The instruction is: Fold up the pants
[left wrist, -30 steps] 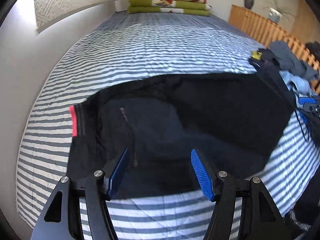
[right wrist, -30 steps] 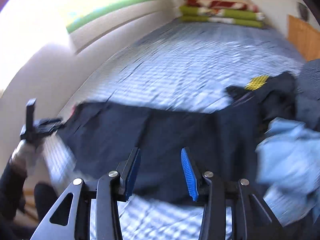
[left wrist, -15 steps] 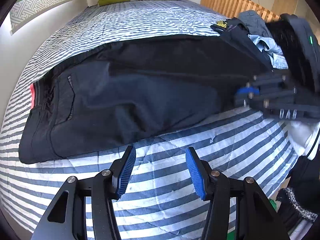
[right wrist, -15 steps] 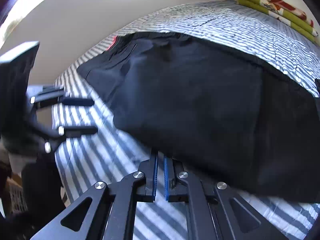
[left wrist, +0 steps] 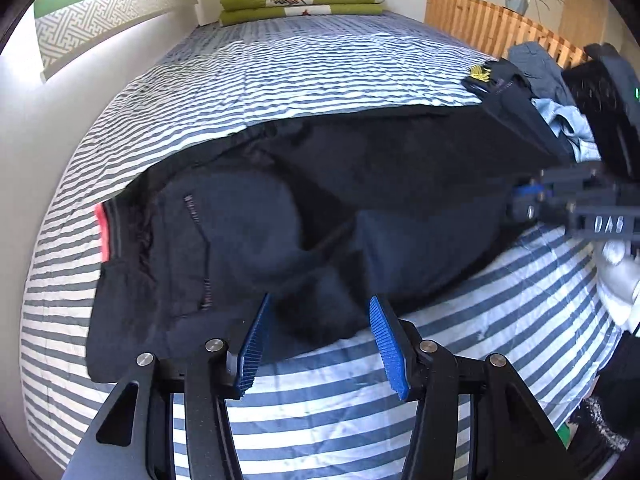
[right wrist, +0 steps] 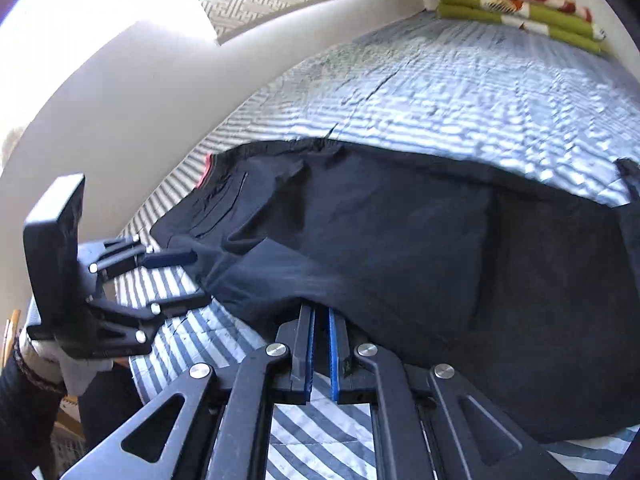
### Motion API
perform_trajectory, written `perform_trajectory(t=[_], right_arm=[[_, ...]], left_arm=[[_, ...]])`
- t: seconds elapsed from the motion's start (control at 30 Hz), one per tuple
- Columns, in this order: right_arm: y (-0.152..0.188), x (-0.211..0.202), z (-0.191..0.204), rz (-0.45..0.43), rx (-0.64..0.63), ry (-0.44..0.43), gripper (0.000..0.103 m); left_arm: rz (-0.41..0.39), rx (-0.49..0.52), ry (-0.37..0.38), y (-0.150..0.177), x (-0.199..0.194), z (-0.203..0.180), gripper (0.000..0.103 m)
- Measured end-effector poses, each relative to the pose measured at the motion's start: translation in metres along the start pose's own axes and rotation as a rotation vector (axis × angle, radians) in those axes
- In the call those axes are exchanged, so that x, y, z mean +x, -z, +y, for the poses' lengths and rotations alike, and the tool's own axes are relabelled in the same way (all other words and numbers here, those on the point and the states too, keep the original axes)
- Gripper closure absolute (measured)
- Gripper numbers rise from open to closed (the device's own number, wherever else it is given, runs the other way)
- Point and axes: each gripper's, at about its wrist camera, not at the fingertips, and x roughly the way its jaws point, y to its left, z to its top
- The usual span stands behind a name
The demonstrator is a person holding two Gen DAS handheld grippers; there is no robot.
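Note:
Dark navy pants (left wrist: 360, 184) lie lengthwise across the striped bedcover (left wrist: 280, 80), with the red-trimmed waistband (left wrist: 102, 232) at the left. My left gripper (left wrist: 318, 320) is open over the pants' near edge by the seat, and bunched cloth lies between its blue pads (left wrist: 252, 344) without being pinched. In the right wrist view the pants (right wrist: 440, 240) fill the middle. There my right gripper (right wrist: 320, 312) is shut on the near edge of the leg, and the cloth draws taut from its tips. The left gripper (right wrist: 188, 280) shows at the left, the right gripper (left wrist: 524, 200) at the right.
Folded green and red blankets (left wrist: 300, 0) sit at the bed's head. A heap of other clothes (left wrist: 560, 120) lies at the right edge by a wooden slatted panel (left wrist: 500, 28). A white wall runs along the left side. A gloved hand (right wrist: 80, 368) holds the left gripper.
My right gripper closed and came in low to the pants' near edge, which now pulls taut. My left gripper moved forward from the bare bedcover onto the pants' edge, its jaws slightly narrower.

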Motion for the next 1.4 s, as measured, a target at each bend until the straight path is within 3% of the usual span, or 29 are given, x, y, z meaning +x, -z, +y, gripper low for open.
perform_trajectory(t=[0.2, 0.33, 0.43, 0.53, 0.6, 0.67, 0.73, 0.77, 0.83, 0.9, 0.93, 1.03, 1.1, 1.2, 1.27, 1.4], right_arm=[[-0.001, 0.036, -0.002, 0.074, 0.005, -0.019, 0.097], [0.015, 0.041, 0.011, 0.162, -0.059, -0.169, 0.095], [0.03, 0.04, 0.023, 0.17, -0.152, -0.149, 0.095], [0.024, 0.043, 0.008, 0.142, -0.059, -0.142, 0.095], [0.022, 0.045, 0.008, 0.125, -0.045, -0.107, 0.094], [0.028, 0.047, 0.017, 0.169, -0.071, -0.153, 0.094], [0.041, 0.035, 0.031, 0.168, -0.192, -0.073, 0.094], [0.048, 0.025, 0.031, 0.173, -0.215, -0.079, 0.094], [0.062, 0.001, 0.015, 0.191, -0.16, -0.15, 0.091], [0.073, -0.028, -0.007, 0.145, -0.092, -0.112, 0.078], [0.079, -0.046, -0.023, 0.112, -0.047, -0.103, 0.077], [0.095, -0.099, -0.085, -0.002, 0.149, 0.003, 0.071], [0.107, -0.131, -0.136, -0.069, 0.311, 0.089, 0.057], [0.131, -0.166, -0.205, -0.13, 0.538, 0.219, 0.055], [0.138, -0.175, -0.234, -0.152, 0.61, 0.298, 0.055], [0.133, -0.17, -0.268, -0.147, 0.65, 0.293, 0.055]], left_arm=[[0.009, -0.013, 0.008, -0.013, 0.001, 0.022, 0.049], [0.015, -0.024, 0.057, -0.025, 0.008, 0.028, 0.049], [0.056, -0.005, 0.061, -0.031, 0.03, 0.024, 0.049], [0.071, 0.007, 0.071, -0.037, 0.049, 0.016, 0.049], [0.078, 0.034, 0.015, -0.041, 0.064, 0.012, 0.048], [0.12, 0.082, -0.081, -0.041, 0.083, 0.01, 0.044], [0.111, 0.042, -0.066, -0.042, 0.083, 0.019, 0.043], [0.11, 0.026, -0.077, -0.042, 0.081, 0.023, 0.043], [0.076, 0.008, -0.082, -0.041, 0.07, 0.027, 0.043], [0.028, 0.019, -0.056, -0.036, 0.051, 0.017, 0.045], [0.013, 0.035, -0.028, -0.032, 0.043, 0.008, 0.045], [-0.002, 0.138, 0.055, -0.018, 0.022, -0.034, 0.039], [0.009, 0.233, 0.084, -0.01, 0.016, -0.071, 0.039], [-0.008, 0.342, 0.125, -0.01, 0.01, -0.121, 0.039], [-0.017, 0.396, 0.157, -0.016, 0.011, -0.153, 0.039], [-0.035, 0.477, 0.214, -0.035, 0.018, -0.215, 0.039]])
